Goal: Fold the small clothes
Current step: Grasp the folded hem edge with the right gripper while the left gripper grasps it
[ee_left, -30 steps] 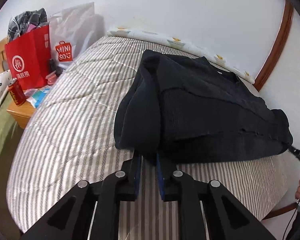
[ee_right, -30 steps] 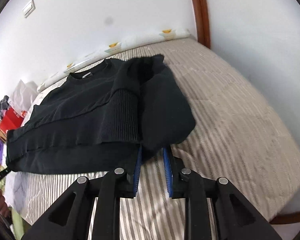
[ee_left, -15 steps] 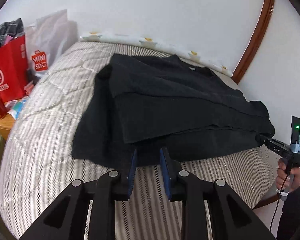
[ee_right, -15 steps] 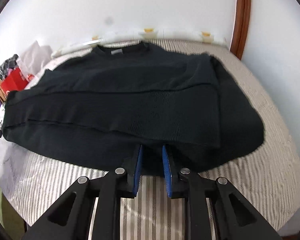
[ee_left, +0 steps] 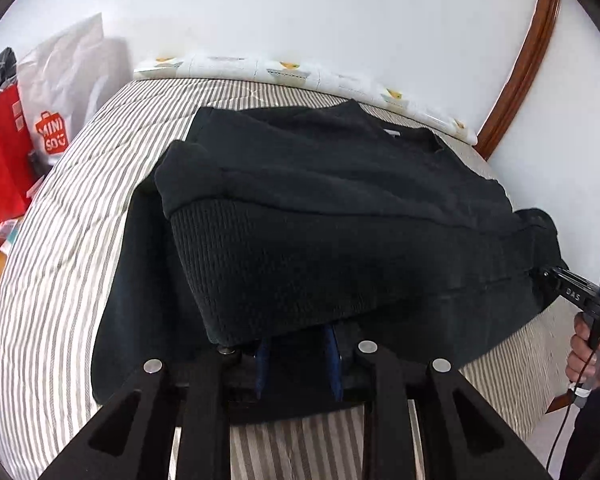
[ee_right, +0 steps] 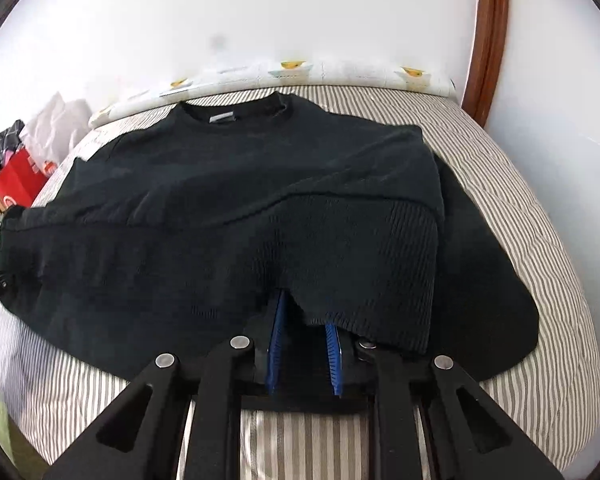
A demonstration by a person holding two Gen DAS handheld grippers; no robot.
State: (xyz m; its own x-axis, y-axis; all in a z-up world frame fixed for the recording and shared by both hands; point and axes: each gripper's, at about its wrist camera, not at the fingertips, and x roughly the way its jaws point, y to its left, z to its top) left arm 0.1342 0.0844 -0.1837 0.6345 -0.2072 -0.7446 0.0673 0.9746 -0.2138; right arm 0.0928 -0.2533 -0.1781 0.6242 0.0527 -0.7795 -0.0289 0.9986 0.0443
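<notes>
Both claws clamped on the near hem of the black sweater (ee_left: 340,200), spread on the striped bed (ee_left: 60,260) ahead: left gripper (ee_left: 298,354), right gripper (ee_right: 305,354). Far left of the left claw, red bag (ee_left: 0,160) and white "MINISO" bag (ee_left: 60,92); "DAS" readable on the right-hand tool.

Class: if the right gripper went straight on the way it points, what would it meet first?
The black sweater. The right gripper already has the ribbed hem between its fingers, so going on would likely push further into the folded cloth, with the striped bed beneath it.
</notes>
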